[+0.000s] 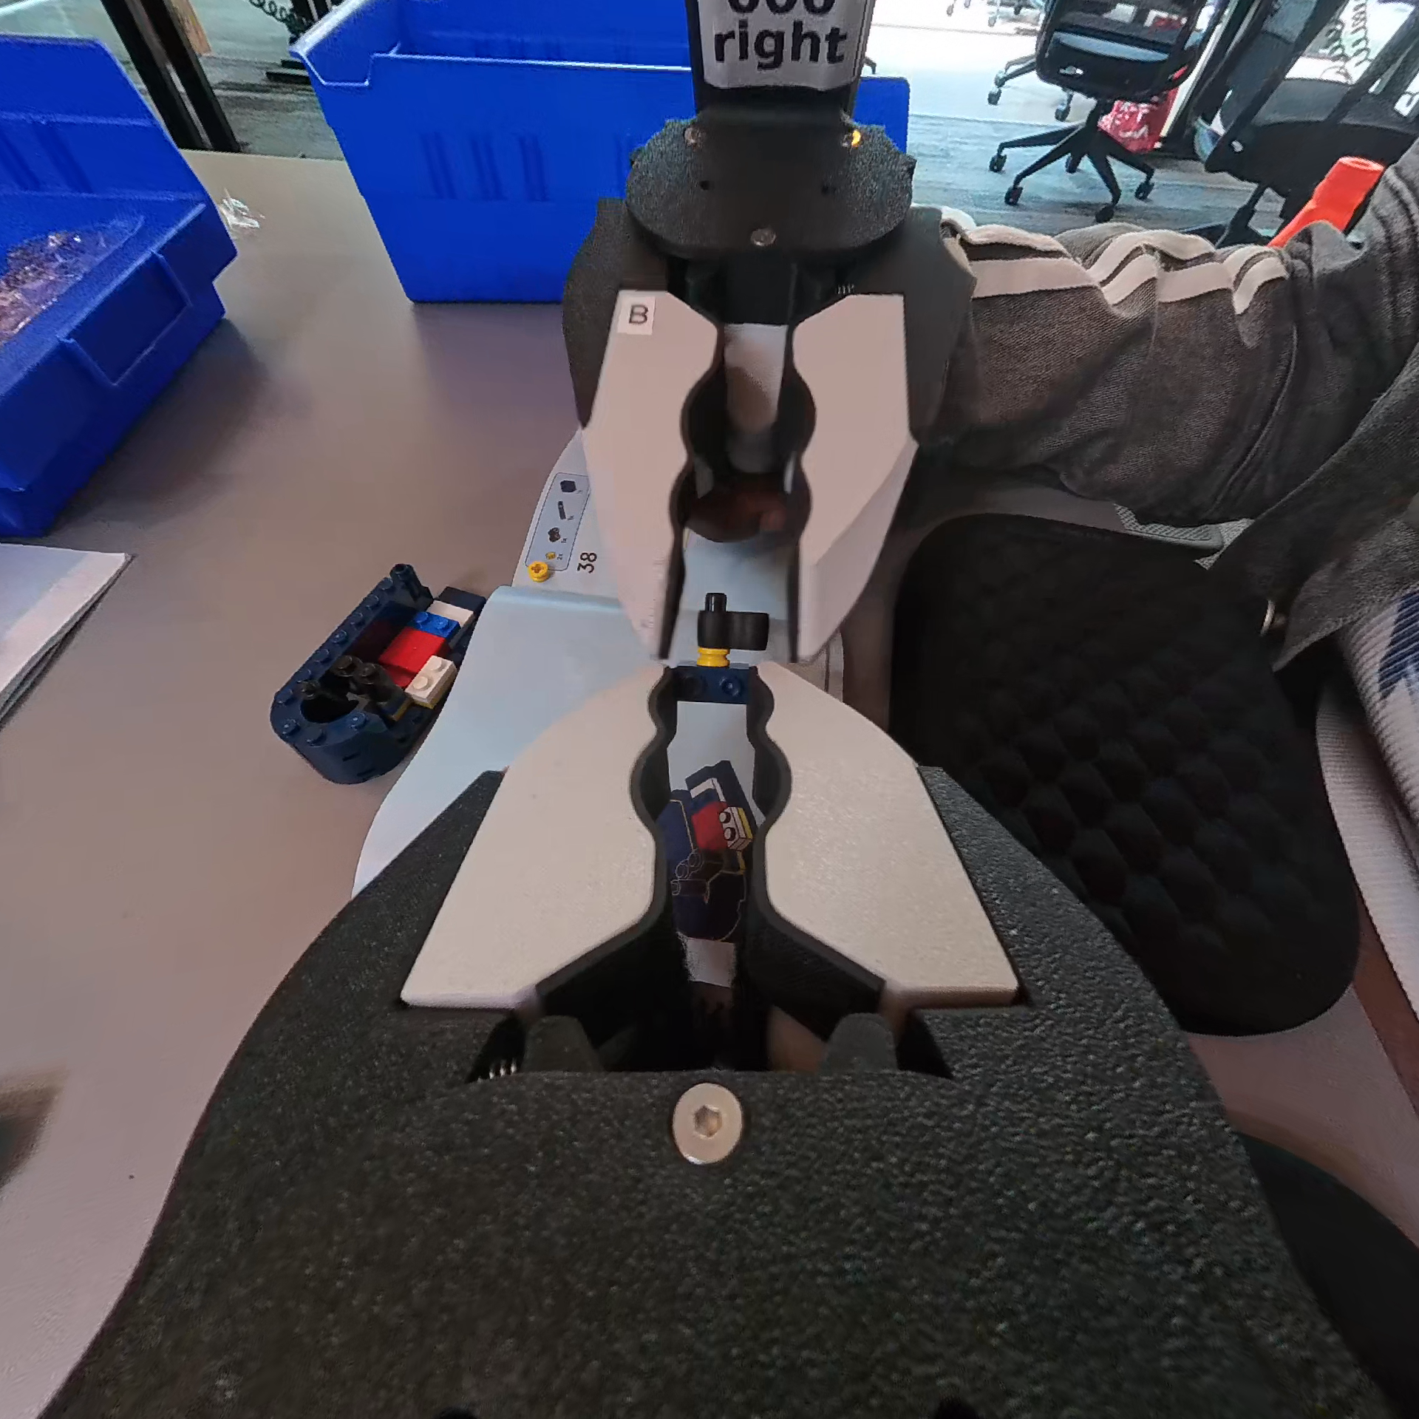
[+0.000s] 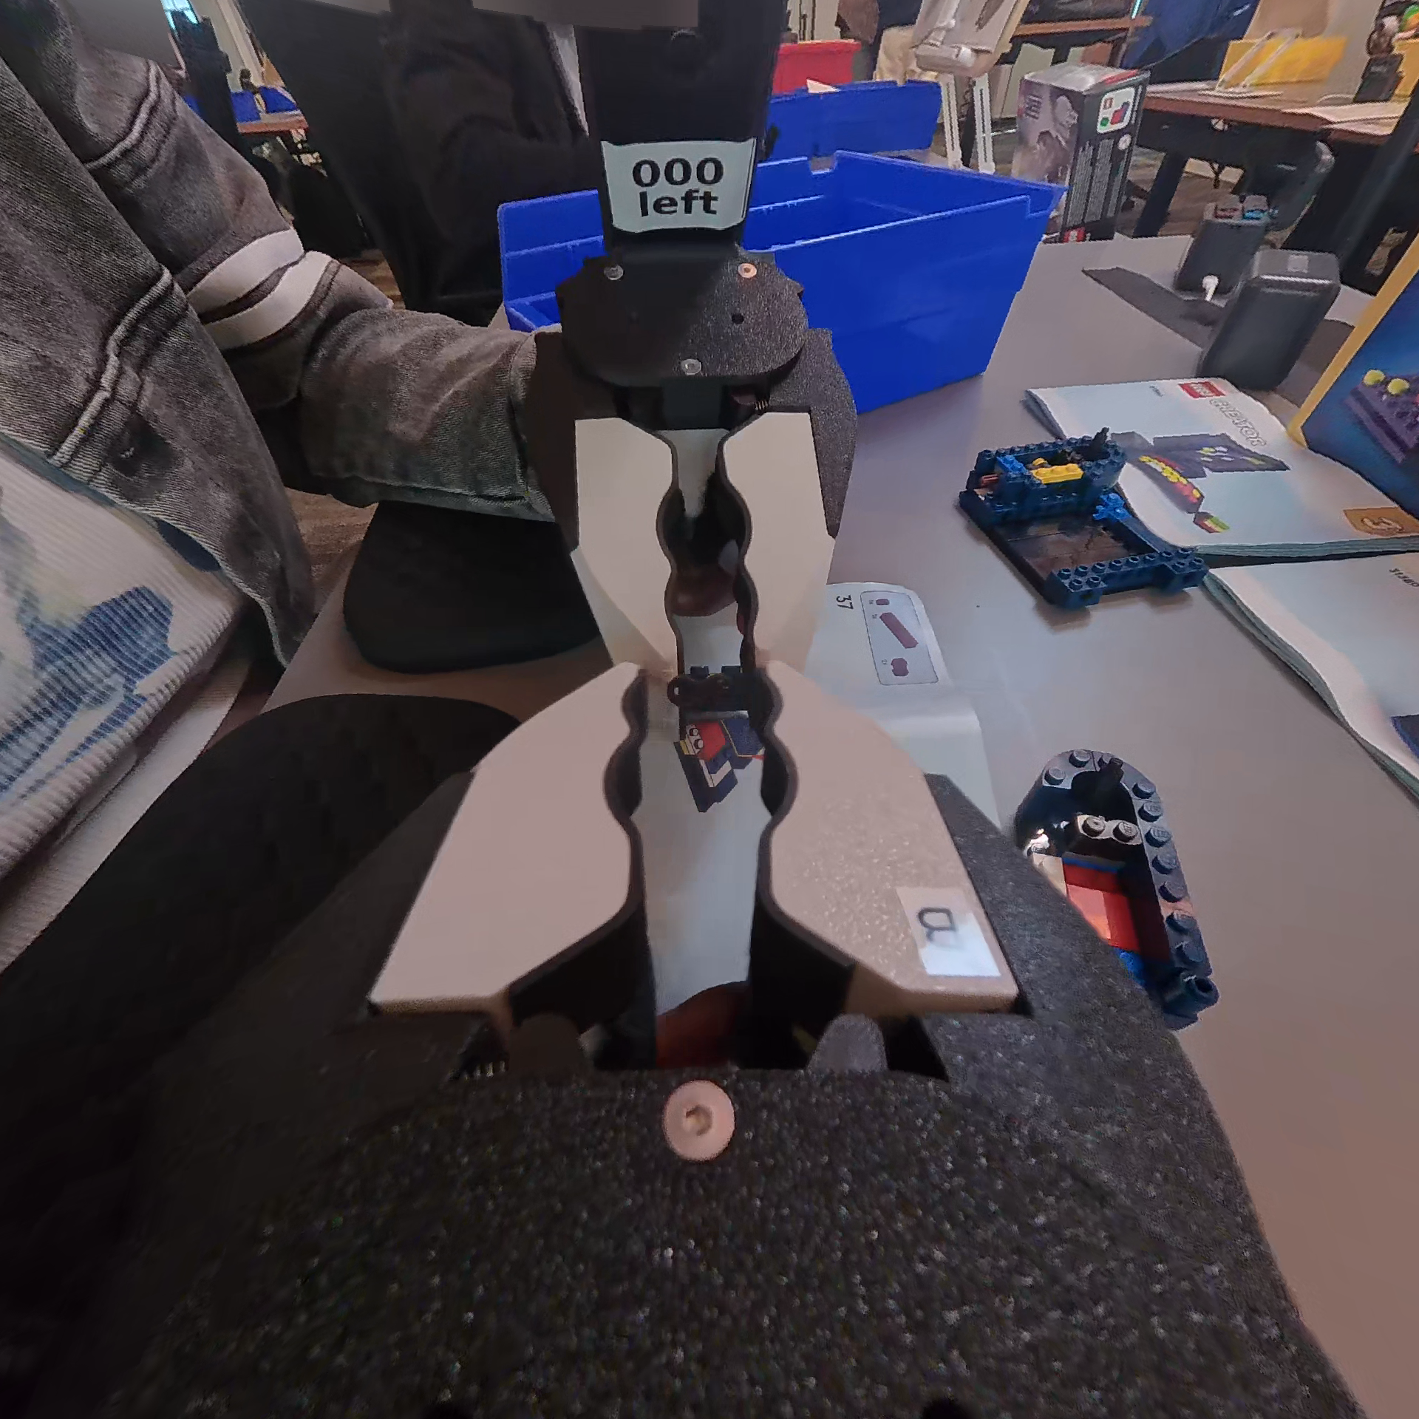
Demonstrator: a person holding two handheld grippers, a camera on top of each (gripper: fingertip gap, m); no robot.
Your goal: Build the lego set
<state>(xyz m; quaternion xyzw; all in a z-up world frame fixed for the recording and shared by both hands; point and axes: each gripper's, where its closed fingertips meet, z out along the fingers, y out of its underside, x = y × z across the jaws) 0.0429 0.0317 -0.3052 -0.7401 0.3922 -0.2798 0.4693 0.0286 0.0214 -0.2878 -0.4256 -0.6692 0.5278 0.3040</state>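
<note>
The right gripper point(image 2: 706, 687) and the left gripper point(image 2: 710, 653) meet tip to tip above an open instruction booklet point(image 2: 906, 676) at the desk's point(image 2: 1075, 691) near edge. A small dark blue brick with a black pin piece point(image 2: 710, 686) sits between the left gripper's pads; the right gripper's jaws stand around the black piece, contact unclear. A dark blue curved brick hull point(image 2: 1129, 875) lies near the right gripper. A blue brick frame point(image 2: 1075, 507) rests farther back, before a blue bin point(image 2: 906, 261).

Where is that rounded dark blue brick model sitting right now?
In the left wrist view, the dark blue brick model rests on the grey table, left of both grippers, beside the open instruction booklet.
</note>
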